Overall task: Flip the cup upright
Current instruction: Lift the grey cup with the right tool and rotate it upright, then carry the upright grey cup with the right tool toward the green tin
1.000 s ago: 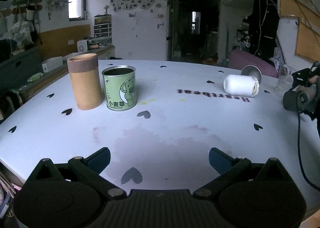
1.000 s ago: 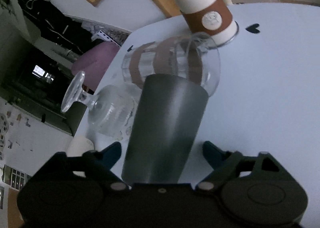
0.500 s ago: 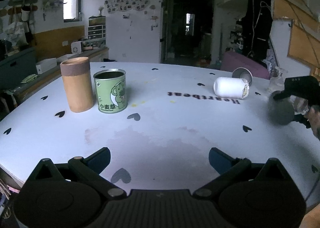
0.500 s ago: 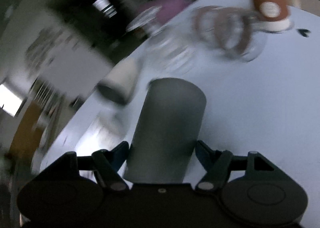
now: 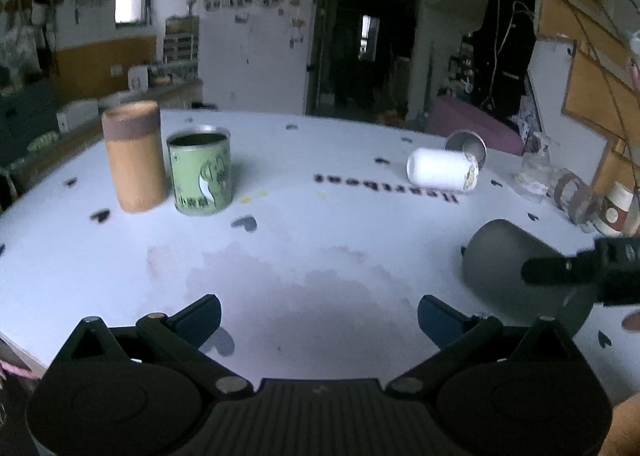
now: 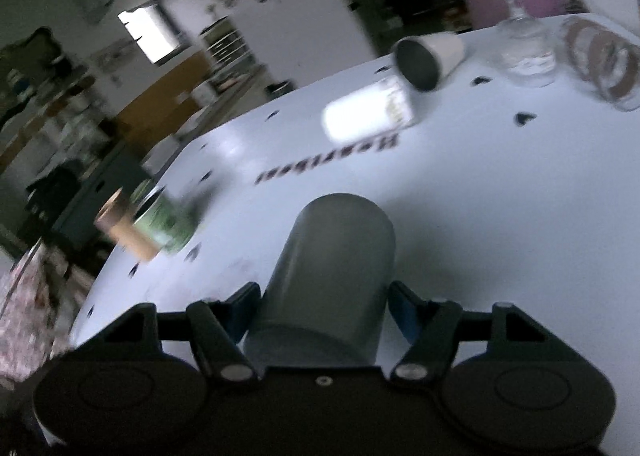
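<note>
Writing: "Heartbeat" lettering (image 5: 386,188) on the white worktop (image 5: 320,256), upside down from my left view; green tin (image 5: 200,169) carries Chinese characters I cannot read. Beside it, brown tube (image 5: 134,155). White cup (image 5: 442,168) lies on its side near the lettering.

Right tool (image 6: 322,306): fingers clamped on the grey cup (image 6: 328,280), held tilted above the worktop, closed end pointing away from me.

Left tool (image 5: 318,314): wide open, holding nothing, level and low over the worktop.
</note>
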Demonstrator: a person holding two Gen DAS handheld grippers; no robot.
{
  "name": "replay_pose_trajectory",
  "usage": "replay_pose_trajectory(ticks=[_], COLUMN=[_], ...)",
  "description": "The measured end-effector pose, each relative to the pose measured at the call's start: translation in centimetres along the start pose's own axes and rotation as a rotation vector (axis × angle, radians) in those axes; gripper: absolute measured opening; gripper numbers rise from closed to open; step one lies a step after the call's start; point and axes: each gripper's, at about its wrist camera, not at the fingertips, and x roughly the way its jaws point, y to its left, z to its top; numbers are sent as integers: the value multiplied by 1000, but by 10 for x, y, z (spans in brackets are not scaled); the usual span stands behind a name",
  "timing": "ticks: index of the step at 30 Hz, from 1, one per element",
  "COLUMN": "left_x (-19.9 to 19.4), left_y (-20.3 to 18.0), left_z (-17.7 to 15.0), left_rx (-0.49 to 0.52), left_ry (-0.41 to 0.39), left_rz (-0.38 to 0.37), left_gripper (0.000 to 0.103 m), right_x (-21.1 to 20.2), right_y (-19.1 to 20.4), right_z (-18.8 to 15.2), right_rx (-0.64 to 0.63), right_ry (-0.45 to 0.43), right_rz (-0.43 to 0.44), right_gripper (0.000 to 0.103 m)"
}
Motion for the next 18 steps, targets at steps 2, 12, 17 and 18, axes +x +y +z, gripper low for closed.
replay_pose_trajectory(ticks=[2,12,17,18], left_x=[2,13,16,17], left_y=[2,16,8,5], left_z=[-1,-5,6,9], left_rx=[-15,-152,-151,-151], left_ry=[22,132,140,149], left_rz=[-13,-145,-206,-233], left_gripper=[103,103,102,102], right_x=[-2,-6,-14,-15], right_y=[8,17,15,16], right_z=[-10,-35,-39,-40], right_rx=[-10,-5,-4,-9], right_ry=[16,38,19,17], right_rz=[21,16,25,33], right_gripper=[71,71,70,67])
